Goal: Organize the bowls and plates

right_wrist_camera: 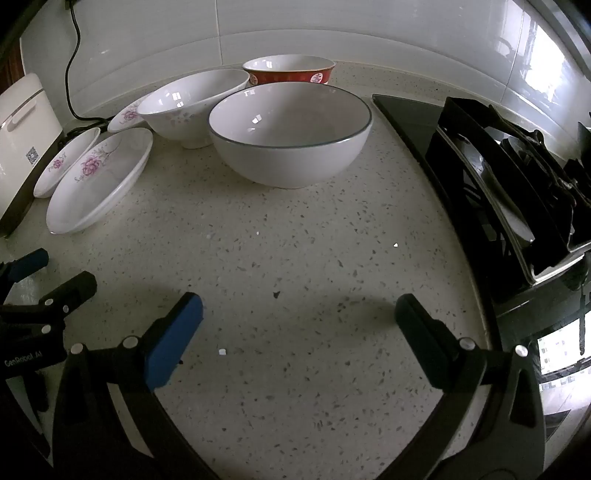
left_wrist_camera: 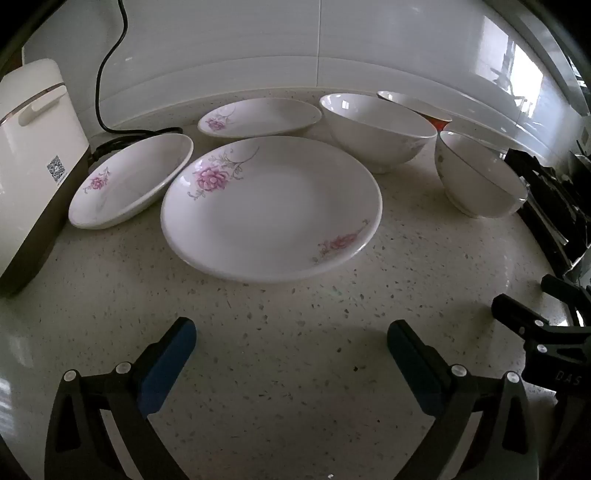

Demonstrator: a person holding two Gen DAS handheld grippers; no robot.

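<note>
Here, both released: left gripper [left_wrist_camera: 291, 341], right gripper [right_wrist_camera: 299, 317]; pink-flowered white plate [left_wrist_camera: 271, 206], dark-rimmed bowl [right_wrist_camera: 290, 134].

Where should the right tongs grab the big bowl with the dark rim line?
Probably the near rim of the bowl, one finger inside and one outside. It stands upright and open-topped, far wider than the open right tongs could span. The counter in front is bare; another bowl crowds its left side, so come straight in from the front.

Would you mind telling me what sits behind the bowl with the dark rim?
Behind the dark-rimmed bowl stands a red bowl near the tiled wall. Only its upper part shows; its base and the counter there are hidden.
</note>
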